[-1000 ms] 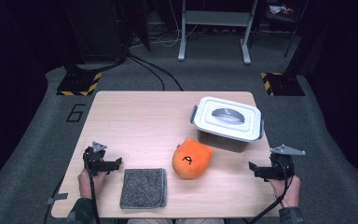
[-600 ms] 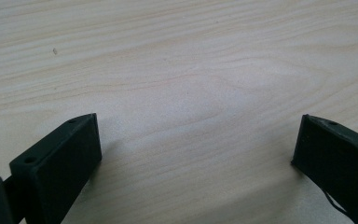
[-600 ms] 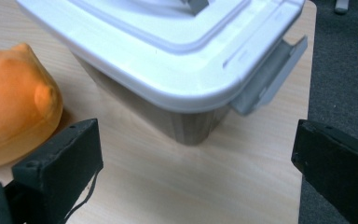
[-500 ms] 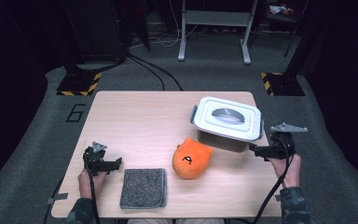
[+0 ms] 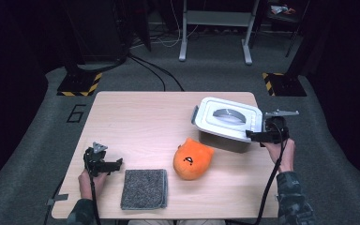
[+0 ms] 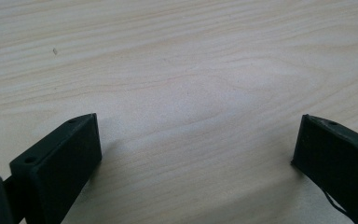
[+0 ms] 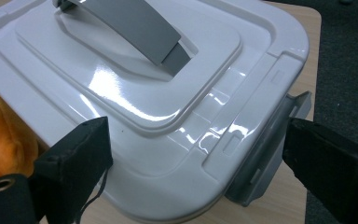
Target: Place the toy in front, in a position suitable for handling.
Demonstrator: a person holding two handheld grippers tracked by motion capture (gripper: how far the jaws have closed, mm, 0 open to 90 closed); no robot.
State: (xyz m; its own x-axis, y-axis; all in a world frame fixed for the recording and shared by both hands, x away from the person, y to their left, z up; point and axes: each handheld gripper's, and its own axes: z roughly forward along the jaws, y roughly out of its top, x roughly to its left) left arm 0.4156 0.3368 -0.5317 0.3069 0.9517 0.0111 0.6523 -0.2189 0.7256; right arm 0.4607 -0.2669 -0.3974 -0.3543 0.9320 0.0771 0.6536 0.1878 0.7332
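We see a counter (image 5: 136, 117) of pale wood, smooth and matt, with fine grain lines. The box (image 7: 135, 112) is white plastic, glossy enough to throw bright highlights off its lid, while its handle (image 7: 135, 28) and side latch (image 7: 265, 158) are duller grey plastic. The toy (image 5: 193, 159) looks like soft orange plush. The mat (image 5: 144, 188) is coarse grey cloth, rough and fuzzy. Our right tool (image 7: 200, 163) and left tool (image 6: 196, 154) show matt black jaws. The floor (image 5: 206, 70) is grey carpet.

The box (image 5: 227, 123) stands at the table's (image 5: 136, 117) far right; the plush toy (image 5: 193, 158) lies before it, the cloth (image 5: 144, 188) left of the toy.
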